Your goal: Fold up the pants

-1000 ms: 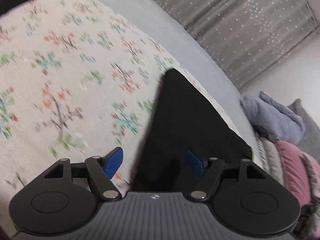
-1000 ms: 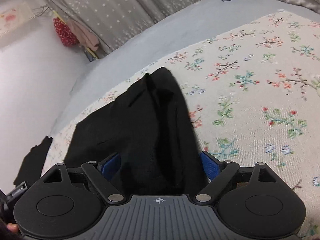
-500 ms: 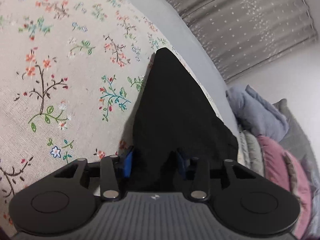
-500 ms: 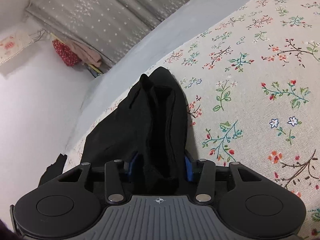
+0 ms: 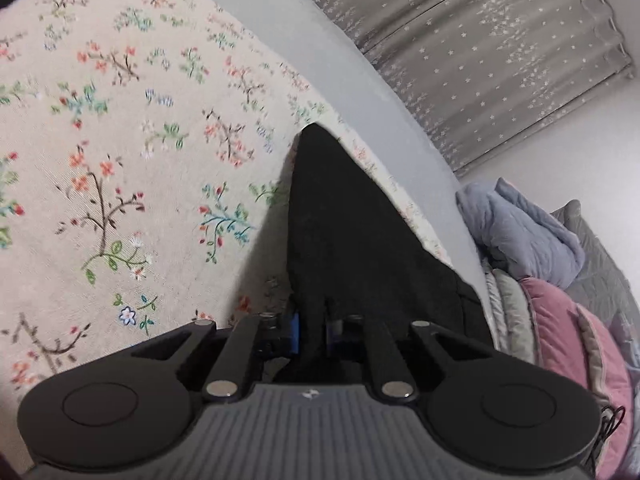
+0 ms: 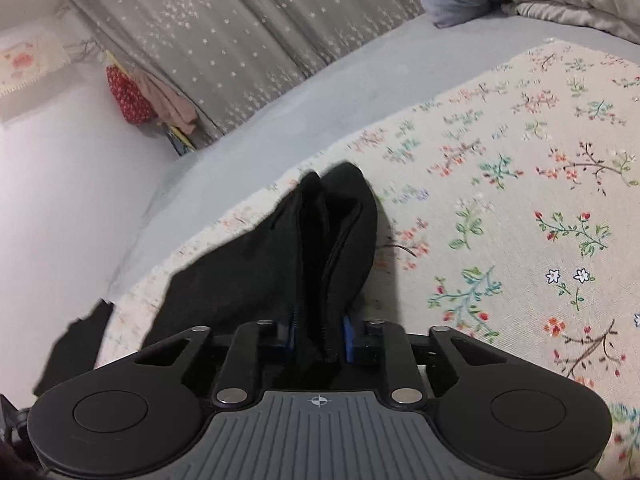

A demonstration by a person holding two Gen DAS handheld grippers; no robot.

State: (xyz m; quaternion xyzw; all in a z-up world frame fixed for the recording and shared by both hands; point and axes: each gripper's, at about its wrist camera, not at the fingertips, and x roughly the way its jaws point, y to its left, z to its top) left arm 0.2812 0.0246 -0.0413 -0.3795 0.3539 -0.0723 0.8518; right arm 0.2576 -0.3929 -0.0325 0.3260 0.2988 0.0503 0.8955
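Your left gripper is clenched on the pants: the blue pads press black fabric from both sides. From the pinch point the fabric runs toward 12 o'clock and narrows to a tip over the floral cloth. The cloth fills the view from 8 to 12 o'clock. A grey sheet borders it at 1 o'clock, with the curtain beyond. Bedding is piled at 3 o'clock.

Your right gripper is likewise clamped on the pants, with several bunched layers between its pads. The fabric rises toward 12 o'clock in two rounded folds and spreads toward 9 o'clock across the floral cloth. A separate dark piece lies at 8 o'clock; what it is cannot be told. A red bag hangs at 10 o'clock.
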